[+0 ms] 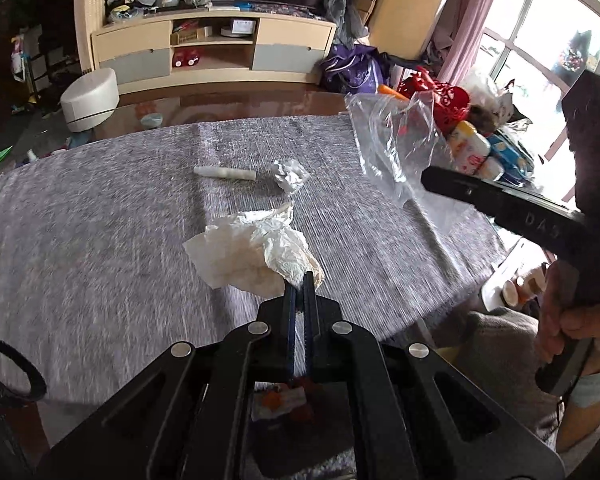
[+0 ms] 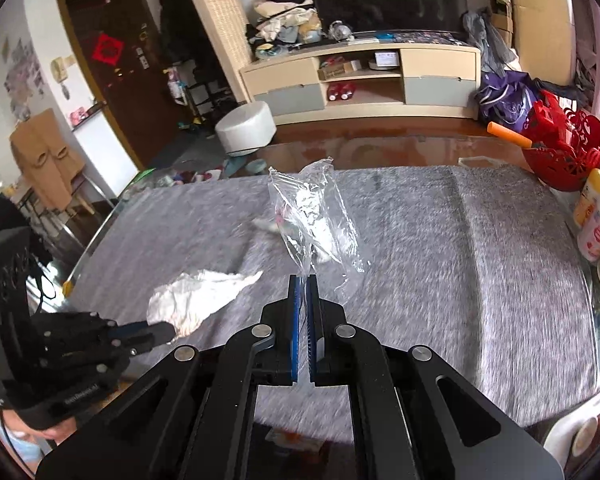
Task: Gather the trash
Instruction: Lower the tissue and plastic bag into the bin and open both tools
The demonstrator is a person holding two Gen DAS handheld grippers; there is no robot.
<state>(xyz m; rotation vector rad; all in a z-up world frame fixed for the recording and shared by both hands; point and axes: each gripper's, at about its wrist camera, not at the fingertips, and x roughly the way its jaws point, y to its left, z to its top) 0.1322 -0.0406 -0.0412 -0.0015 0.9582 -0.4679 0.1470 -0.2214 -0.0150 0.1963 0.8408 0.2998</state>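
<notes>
**Tissue and bag both gripped above the grey cloth**

Grey cloth (image 1: 120, 220) is covering the table, and just above it the left gripper (image 1: 299, 280) is pinching one corner of a crumpled tissue (image 1: 252, 254), its jaws pressed together on the paper. The tissue is hanging out to the left of the fingers, near the front edge of the cloth. To its right, the right gripper (image 2: 303, 282) is clamping the lower edge of a clear bag (image 2: 316, 216), jaws together on the plastic, and the bag is standing up in the air above the cloth with its mouth uppermost.

Farther back on the cloth, a paper ball (image 1: 290, 175) is lying beside a small white stick (image 1: 225, 172), the two close but apart; neither is touching a gripper. At the table's right end, a red basket (image 2: 566, 148) is sitting with an orange tube (image 2: 509, 135) poking out, and a lotion bottle (image 2: 596, 220) is standing just in front of it. Beyond the table, a white stool (image 2: 246, 128) is standing on the floor before a beige cabinet (image 2: 360, 76).
</notes>
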